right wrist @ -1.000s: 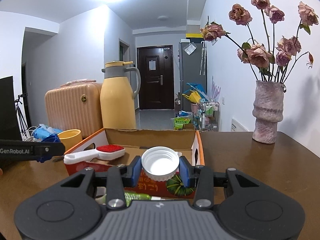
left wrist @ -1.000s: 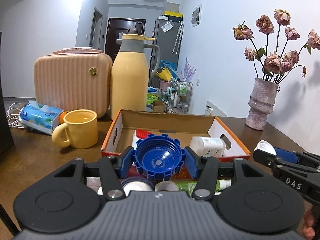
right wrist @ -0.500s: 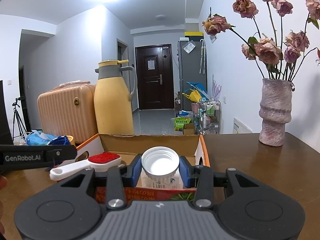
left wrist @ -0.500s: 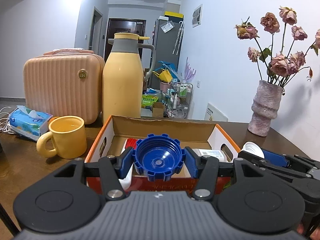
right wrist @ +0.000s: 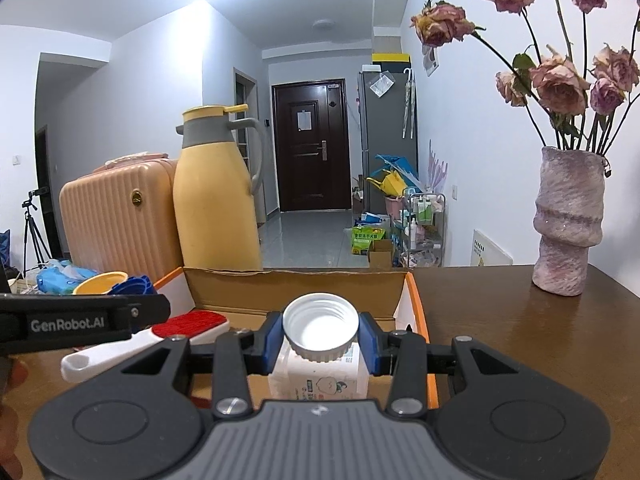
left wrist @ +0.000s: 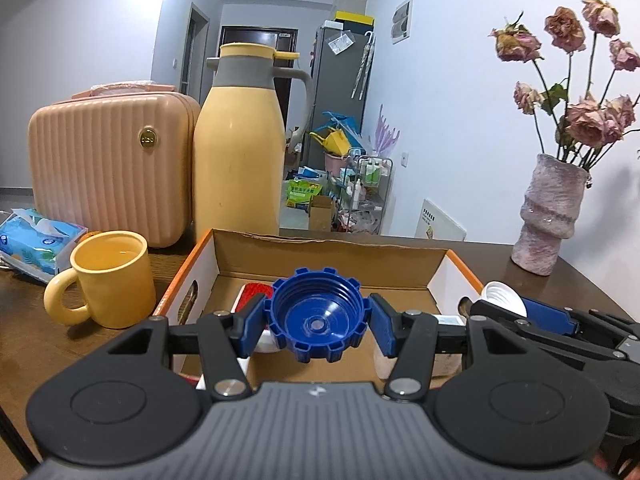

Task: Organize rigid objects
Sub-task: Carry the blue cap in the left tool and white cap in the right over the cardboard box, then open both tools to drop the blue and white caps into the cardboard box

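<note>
left hand-held gripper: pads pressed on a blue cap, pointing slightly downward, level across.
right hand-held gripper: pads pressed on a white cap, pointing slightly downward, just beside the left one.
person's hand: fingers show at the left edge of the right wrist view.

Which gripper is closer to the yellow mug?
Left. The left gripper is just right of the yellow mug; the right gripper lies farther right, across the cardboard box.

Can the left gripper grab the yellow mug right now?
Probably not yet: the left gripper is shut on the blue cap, so its jaws are full. The yellow mug stands clear, beside the cardboard box.
</note>
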`<move>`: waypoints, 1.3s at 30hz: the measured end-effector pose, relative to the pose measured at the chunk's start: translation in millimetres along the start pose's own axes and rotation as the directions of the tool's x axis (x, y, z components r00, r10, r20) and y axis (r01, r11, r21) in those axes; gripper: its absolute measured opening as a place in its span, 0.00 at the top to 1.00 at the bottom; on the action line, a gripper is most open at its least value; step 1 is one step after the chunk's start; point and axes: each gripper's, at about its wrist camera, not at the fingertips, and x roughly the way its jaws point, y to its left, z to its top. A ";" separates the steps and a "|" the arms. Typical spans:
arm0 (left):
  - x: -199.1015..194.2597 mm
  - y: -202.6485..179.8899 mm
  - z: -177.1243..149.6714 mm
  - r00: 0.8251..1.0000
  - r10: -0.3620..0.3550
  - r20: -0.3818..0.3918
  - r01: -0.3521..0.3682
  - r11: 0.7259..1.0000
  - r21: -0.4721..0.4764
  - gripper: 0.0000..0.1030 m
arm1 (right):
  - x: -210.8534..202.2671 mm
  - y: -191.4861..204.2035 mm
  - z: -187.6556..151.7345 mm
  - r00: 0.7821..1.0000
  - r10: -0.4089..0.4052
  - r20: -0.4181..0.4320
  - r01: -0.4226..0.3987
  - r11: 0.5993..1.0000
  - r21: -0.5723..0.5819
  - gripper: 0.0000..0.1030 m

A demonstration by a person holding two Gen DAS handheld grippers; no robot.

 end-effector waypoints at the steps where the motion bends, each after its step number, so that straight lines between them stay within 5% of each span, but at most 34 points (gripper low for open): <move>1: 3.2 -0.1 0.8 1.000 0.003 -0.003 -0.003 1.000 -0.001 0.47 | 3.3 -1.4 0.6 1.000 0.001 -0.003 -0.001 1.000 0.001 0.62; 30: 53.0 11.1 12.8 0.994 0.085 -0.064 -0.087 0.996 -0.019 0.46 | 78.8 -9.8 17.0 0.996 -0.007 -0.086 0.007 1.000 0.002 0.62; 32: 51.5 11.0 12.7 0.994 0.092 -0.062 -0.093 0.995 -0.018 0.40 | 78.4 -10.5 16.4 0.995 -0.001 -0.097 0.001 1.000 0.002 0.61; 33: 50.7 10.7 12.9 0.993 0.105 -0.059 -0.106 0.994 -0.016 0.27 | 78.0 -10.6 16.7 0.995 -0.003 -0.098 0.003 1.000 0.002 0.61; 35: 47.8 11.2 13.3 0.989 0.146 -0.038 -0.147 0.989 -0.019 0.15 | 77.4 -11.5 17.0 0.995 -0.016 -0.102 0.016 1.000 0.001 0.52; 39: 43.6 14.4 15.5 0.984 0.177 -0.023 -0.178 0.983 -0.037 0.00 | 75.6 -14.9 17.6 0.994 -0.035 -0.100 0.036 0.999 0.009 0.14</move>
